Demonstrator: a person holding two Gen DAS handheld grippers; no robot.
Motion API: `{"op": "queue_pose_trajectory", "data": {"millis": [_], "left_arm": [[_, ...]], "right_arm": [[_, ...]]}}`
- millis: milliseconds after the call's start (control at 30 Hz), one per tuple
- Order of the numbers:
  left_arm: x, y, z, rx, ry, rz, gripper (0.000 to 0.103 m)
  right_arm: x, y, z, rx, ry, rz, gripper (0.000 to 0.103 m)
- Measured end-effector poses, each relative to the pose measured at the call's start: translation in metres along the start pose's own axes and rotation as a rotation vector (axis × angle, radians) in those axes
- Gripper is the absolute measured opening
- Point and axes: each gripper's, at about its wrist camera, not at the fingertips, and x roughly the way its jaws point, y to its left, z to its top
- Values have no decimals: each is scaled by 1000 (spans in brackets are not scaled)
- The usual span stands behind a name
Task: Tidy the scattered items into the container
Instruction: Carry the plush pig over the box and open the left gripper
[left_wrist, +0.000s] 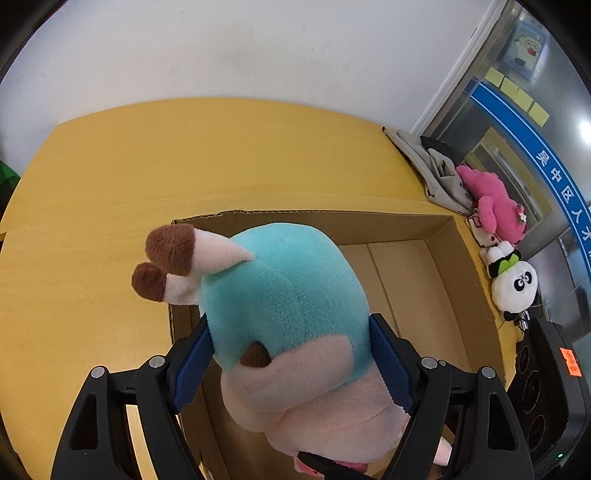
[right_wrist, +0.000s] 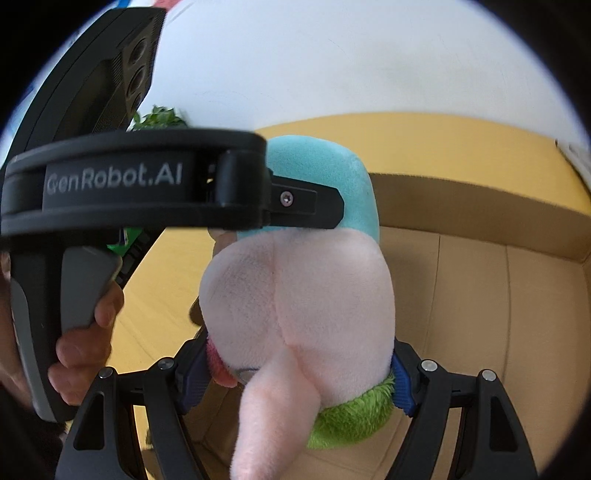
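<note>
A big plush toy (left_wrist: 291, 295) with a teal body, pale pink parts and brown feet hangs over the open cardboard box (left_wrist: 439, 229) on the yellow table (left_wrist: 110, 206). My left gripper (left_wrist: 291, 354) is shut on its teal and pink middle. My right gripper (right_wrist: 299, 373) is shut on the same plush toy (right_wrist: 306, 295) at its pink end, near a green fuzzy collar (right_wrist: 354, 417). The left gripper's black body (right_wrist: 147, 184) crosses the right wrist view close in front. The box floor (right_wrist: 480, 314) under the toy is bare cardboard.
A pink plush (left_wrist: 491, 199), a panda plush (left_wrist: 515, 288) and a grey cloth bag (left_wrist: 436, 166) lie along the table's right edge. A black device (left_wrist: 550, 391) stands at the right. A white wall is behind the table, a glass door at the far right.
</note>
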Motion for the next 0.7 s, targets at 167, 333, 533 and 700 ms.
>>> {"op": "queue_pose_trajectory", "data": {"millis": [167, 333, 533, 700], "left_arm": [[24, 7, 13, -8, 29, 24, 84], [44, 13, 18, -15, 60, 56, 84], [53, 21, 18, -4, 76, 128, 84], [56, 26, 16, 9, 84, 159, 84]], "right_arm": [[17, -11, 1, 92, 29, 33, 77], [30, -15, -6, 150, 51, 61, 77], [43, -17, -18, 231, 63, 144, 77], [48, -15, -34, 272, 36, 174, 77]]}}
